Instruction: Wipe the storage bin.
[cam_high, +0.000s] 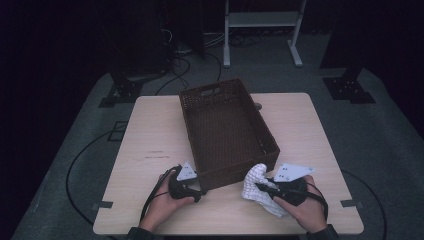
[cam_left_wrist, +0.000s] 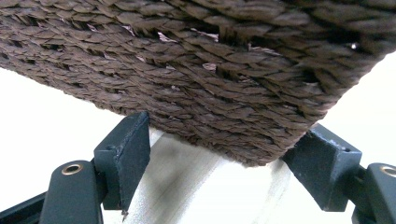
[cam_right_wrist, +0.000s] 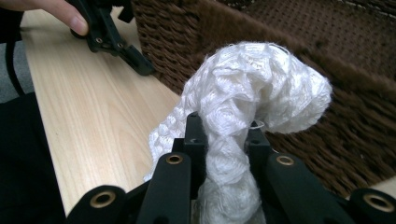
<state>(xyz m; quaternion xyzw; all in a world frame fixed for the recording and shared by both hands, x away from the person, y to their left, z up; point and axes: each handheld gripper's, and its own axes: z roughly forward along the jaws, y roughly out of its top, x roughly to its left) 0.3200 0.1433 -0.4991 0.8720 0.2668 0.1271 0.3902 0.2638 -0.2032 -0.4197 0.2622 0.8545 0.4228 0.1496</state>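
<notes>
Cloth transfer, carry stage: right gripper (cam_right_wrist: 224, 135) pinching white knitted cloth (cam_right_wrist: 254, 88); left gripper (cam_left_wrist: 219, 154) spread, bracing wicker basket (cam_high: 227, 127) near corner. Next: lift over near rim, release inside.

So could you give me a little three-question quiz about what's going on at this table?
1. True or false: the right gripper is shut on the white knitted cloth.
2. Where is that cloth? A) inside the brown woven wicker basket; B) outside it, beside its near corner; C) on the floor.
3. Fill in: the open left gripper has its jaws on either side of the basket's near ____.

Key: 1 true; 2 B; 3 corner.
</notes>
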